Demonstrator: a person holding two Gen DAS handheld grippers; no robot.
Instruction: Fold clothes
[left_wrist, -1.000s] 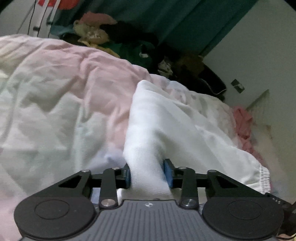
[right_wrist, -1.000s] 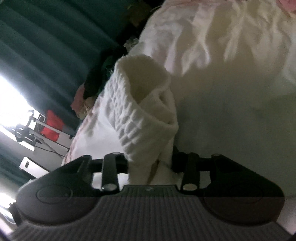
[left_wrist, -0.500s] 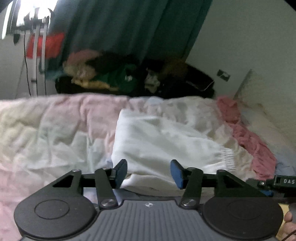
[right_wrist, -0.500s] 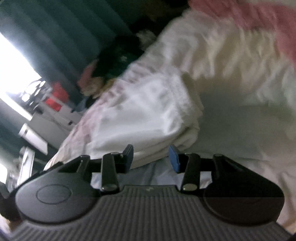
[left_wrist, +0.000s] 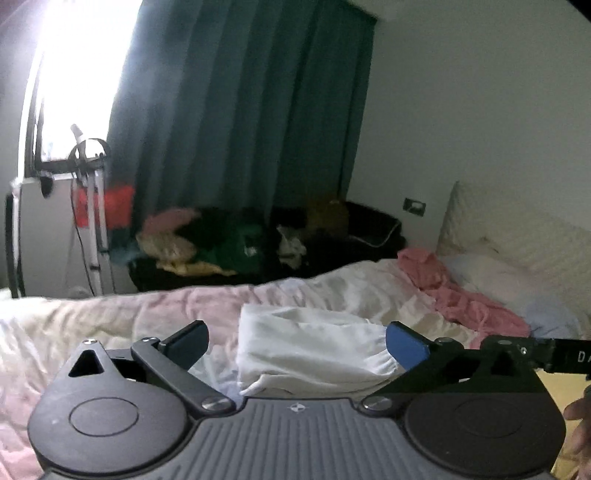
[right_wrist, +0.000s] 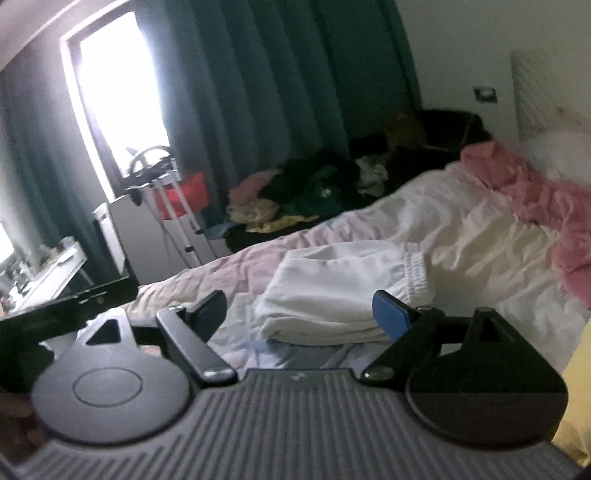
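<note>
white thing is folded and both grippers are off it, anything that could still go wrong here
1. The folded white garment lies on a rumpled, uneven bedspread, so its layers may slump or spread.
2. The left gripper and right gripper both hang open close in front of it; a low forward move could snag the near edge and undo the fold.
3. The loose pink garment lies on the same bed; grabbing it carelessly might drag the bedspread and disturb the fold.

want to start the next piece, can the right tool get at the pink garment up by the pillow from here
Probably yes. The right tool is open and empty, and the pink garment lies uncovered on the bedspread. Only the folded white garment lies between, low enough to pass over.
</note>
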